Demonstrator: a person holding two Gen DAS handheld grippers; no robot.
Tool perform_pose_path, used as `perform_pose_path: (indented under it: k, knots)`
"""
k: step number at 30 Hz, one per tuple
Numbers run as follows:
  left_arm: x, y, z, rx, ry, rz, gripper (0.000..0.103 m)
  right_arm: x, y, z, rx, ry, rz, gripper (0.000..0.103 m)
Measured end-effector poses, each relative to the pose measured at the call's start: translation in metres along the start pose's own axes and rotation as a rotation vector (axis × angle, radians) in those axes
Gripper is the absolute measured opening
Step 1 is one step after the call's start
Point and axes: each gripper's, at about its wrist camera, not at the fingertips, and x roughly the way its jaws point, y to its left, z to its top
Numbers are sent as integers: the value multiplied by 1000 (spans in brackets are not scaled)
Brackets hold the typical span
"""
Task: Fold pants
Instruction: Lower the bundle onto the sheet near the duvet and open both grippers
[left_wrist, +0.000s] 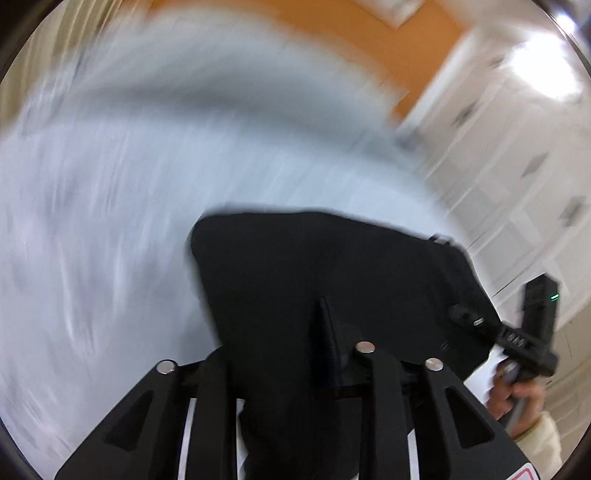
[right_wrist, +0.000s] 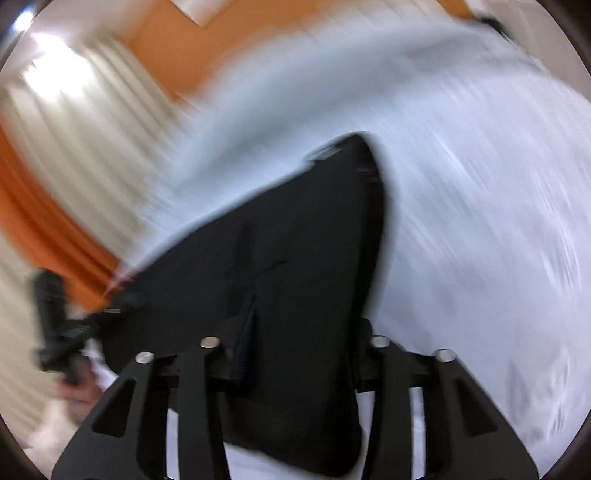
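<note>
Carrying the black pants (left_wrist: 325, 280) through the air seems to be the step in hand — both views are streaked with motion blur, and the cloth hangs clear above a white bedsheet (left_wrist: 110, 221) that fills most of each picture. The left gripper (left_wrist: 295, 354) has dark fabric bunched between its fingers, closed down on it as far as the cloth allows. The right gripper (right_wrist: 295, 343) is clamped the same way on its own part of the garment, seen in its own view; from the left wrist it shows at the far right edge, gripping the cloth's other corner with the person's hand (left_wrist: 517, 395) behind it. The pants span between the two, one edge pulled fairly taut, the rest drooping.

In the background stand an orange wall (right_wrist: 177, 40), pale curtains (right_wrist: 92, 140) and white cabinet doors (left_wrist: 517, 155).

How many folds are already in the garment I cannot tell, since the black fabric hides its creases. My guess is a lift-and-lay. The next move calls for lowering the hanging edge onto the sheet first, holding both corners level and equally tensioned, so that the cloth lands flat rather than bunched — then loosening the grips only once it rests.
</note>
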Motion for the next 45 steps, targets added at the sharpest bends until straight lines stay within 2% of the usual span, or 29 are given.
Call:
perform_pose_path:
  k: [1, 2, 4, 5, 6, 8, 9, 11, 13, 15, 16, 17, 20, 23, 24, 26, 28, 30, 31, 32, 34, 36, 37, 38, 40, 42, 43, 44, 45]
  knots:
    - [23, 31, -25, -79, 100, -17, 25, -3, -17, -11, 23, -44, 62, 45]
    - [17, 45, -38, -123, 61, -83, 29, -21, -30, -21, 48, -106, 114, 49]
    - [-14, 56, -49, -158, -31, -106, 37, -50, -24, -26, -16, -155, 34, 43]
    - [-33, 55, -47, -153, -76, -104, 37, -57, -15, -25, -60, -162, 28, 39]
    - [-50, 50, -39, -138, -121, -118, 37, -66, -1, -20, -105, -161, 46, 34]
    - [-71, 32, -20, -95, -184, -118, 42, -75, 30, -7, -143, -174, 92, 34]
    - [-78, 18, -3, -82, -215, -99, 48, -77, 42, -1, -151, -184, 122, 34]
    - [-75, -1, 23, -101, -254, -100, 69, -71, 72, 14, -165, -193, 206, 34]
    - [-55, -7, 42, -139, -254, -47, 80, -56, 86, 24, -161, -181, 232, 34]
    - [-11, 5, 60, -187, -149, 10, 82, -35, 90, 34, -143, -168, 212, 34]
    - [8, 18, 62, -233, -96, 78, 79, -27, 86, 36, -127, -157, 199, 34]
    - [16, 34, 63, -291, -89, 140, 74, -19, 78, 34, -102, -134, 191, 35]
    - [3, 72, 64, -365, -150, 59, 76, -17, 65, 19, -125, -133, 189, 35]
    - [14, 83, 76, -283, 19, -3, 88, -15, 54, 5, -144, -142, 202, 36]
    - [30, 85, 77, -281, 121, -16, 88, -15, 51, 2, -133, -142, 217, 36]
    - [51, 86, 76, -313, 217, -50, 88, -14, 48, -2, -115, -144, 242, 36]
    - [73, 85, 77, -360, 276, -140, 88, -13, 50, -5, -120, -153, 243, 36]
    - [96, 81, 81, -433, 277, -244, 79, -10, 55, -9, -153, -155, 226, 36]
    - [98, 76, 85, -424, 243, -223, 56, -9, 58, -11, -173, -159, 219, 36]
    - [99, 68, 93, -376, 203, -198, 30, -10, 58, -12, -180, -168, 219, 36]
    - [90, 44, 113, -187, 91, -178, 21, -14, 57, -13, -176, -195, 226, 38]
    - [95, 34, 119, -63, 37, -106, 28, -9, 51, -10, -166, -182, 205, 41]
    - [113, 45, 117, -103, 97, -24, 34, -5, 47, -9, -165, -173, 170, 41]
    - [122, 61, 115, -174, 127, -13, 37, -5, 43, -10, -161, -172, 161, 41]
    - [105, 80, 105, -312, 43, -123, 37, -11, 39, -12, -141, -183, 161, 41]
    - [60, 79, 90, -301, -74, -160, 61, -23, 39, -16, -152, -182, 169, 41]
    - [40, 77, 79, -276, -107, -162, 79, -29, 39, -19, -164, -184, 164, 41]
    - [25, 74, 68, -261, -122, -162, 89, -35, 39, -22, -178, -177, 151, 41]
    - [14, 70, 52, -247, -102, -151, 89, -38, 37, -24, -178, -165, 135, 44]
